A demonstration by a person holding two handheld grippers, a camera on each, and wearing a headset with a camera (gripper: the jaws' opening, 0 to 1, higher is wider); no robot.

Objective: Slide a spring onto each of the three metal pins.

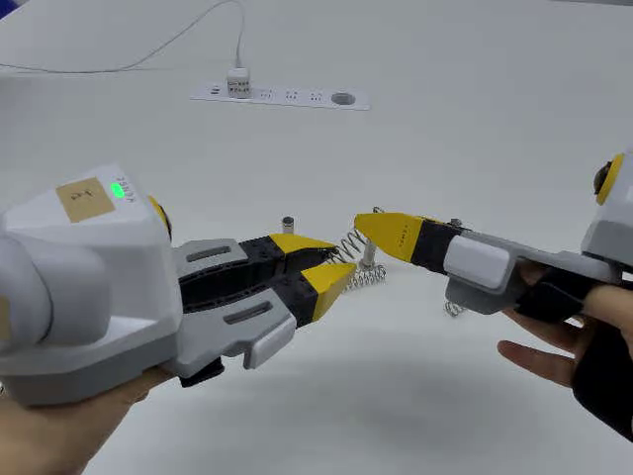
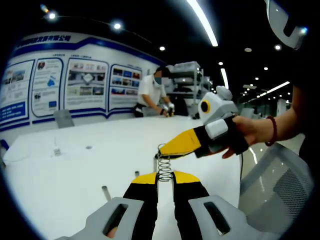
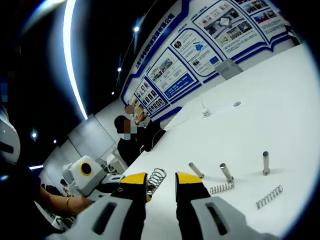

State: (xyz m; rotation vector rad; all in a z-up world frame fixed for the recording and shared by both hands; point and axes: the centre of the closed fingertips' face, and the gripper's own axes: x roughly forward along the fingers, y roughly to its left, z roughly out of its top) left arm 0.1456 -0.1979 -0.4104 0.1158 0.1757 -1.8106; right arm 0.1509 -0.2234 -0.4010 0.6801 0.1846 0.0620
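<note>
Right gripper point(image 1: 368, 226) covers most of one pin point(image 1: 455, 224), only its top peeking over, and most of a loose spring point(image 1: 453, 309) beneath it. Left gripper point(image 1: 341, 259) tips hide the near end of the held spring point(image 1: 348, 243) and part of a second spring point(image 1: 368, 278) lying just past them. Both gripper bodies run off the frame edges; the right one's jaw gap is unreadable side-on in the head view.

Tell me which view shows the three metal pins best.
The right gripper view: all three metal pins show unobstructed. The head view shows one pin clear, the rest partly hidden; the left gripper view shows at least one pin.
</note>
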